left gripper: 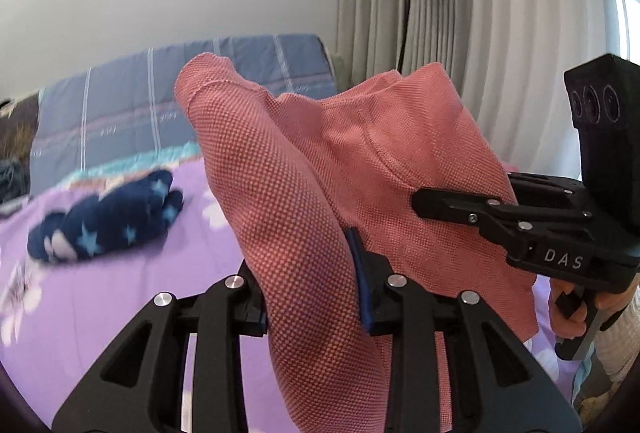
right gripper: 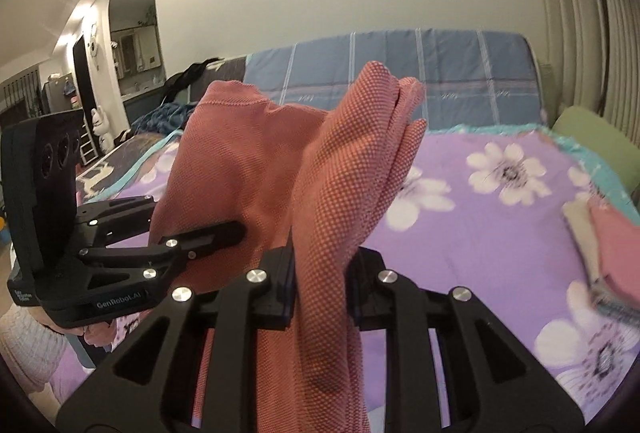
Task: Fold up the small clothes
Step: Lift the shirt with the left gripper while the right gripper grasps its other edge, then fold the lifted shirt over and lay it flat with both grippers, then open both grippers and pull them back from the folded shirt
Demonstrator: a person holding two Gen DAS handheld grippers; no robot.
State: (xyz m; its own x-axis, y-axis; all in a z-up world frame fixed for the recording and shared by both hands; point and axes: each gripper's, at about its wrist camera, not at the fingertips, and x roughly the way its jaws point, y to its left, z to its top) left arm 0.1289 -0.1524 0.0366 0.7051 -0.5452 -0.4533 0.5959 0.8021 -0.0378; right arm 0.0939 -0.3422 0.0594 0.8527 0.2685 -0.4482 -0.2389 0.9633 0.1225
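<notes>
item: pink garment [left gripper: 320, 169], small, of a dotted, waffle-like knit, a stitched hem seen along its upper edge. location: held in the air above the bed [left gripper: 120, 273], lifted clear of the purple flowered cover, bunched and draped between two tools. the left gripper [left gripper: 316, 285] is clamped on one gathered fold, its jaws pressed together against the cloth; the right gripper [right gripper: 320, 285] is likewise clamped on a second fold, the cloth rising in a loose peak beyond it. each tool is seen from the other's camera, biting the same garment from the opposite side. reason for the hold, as judged: two separate points are pinched so that the cloth may be spread out and hung straight before being laid flat for folding. condition: crumpled, not yet folded, layers doubled over at the top. also noted: a dark blue star-patterned garment [left gripper: 108, 225] lying rumpled on the bed, and a small stack of cloth [right gripper: 604, 249] at the cover's far edge, blurred.
</notes>
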